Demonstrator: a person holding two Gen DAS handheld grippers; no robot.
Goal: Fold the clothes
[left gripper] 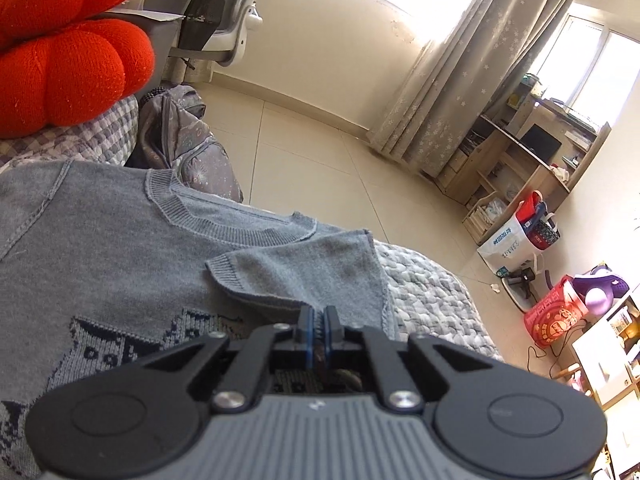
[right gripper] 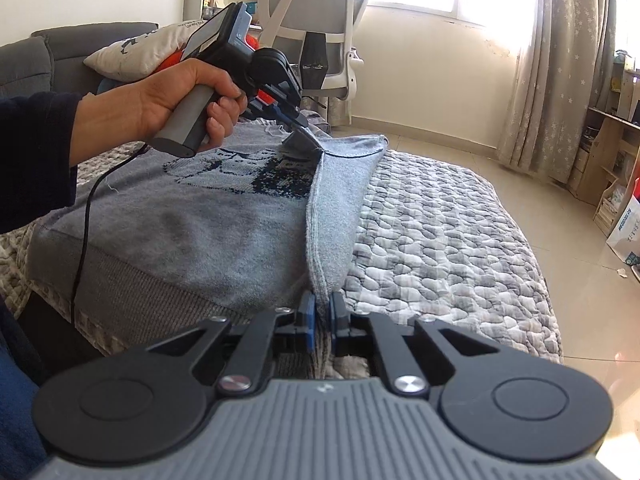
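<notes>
Both jaws pinch the grey sweater [right gripper: 192,216] (right edge raised) — quilted bed [right gripper: 440,232], tiled floor [left gripper: 320,152].

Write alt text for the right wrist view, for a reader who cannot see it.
The right gripper, fingers shut, pinches the side edge of a grey knitted sweater with a dark blue pattern lying on a grey quilted bedspread. Further along the same raised edge, the person's left hand holds the left gripper, also shut on the fabric. A white mesh office chair stands behind.
</notes>
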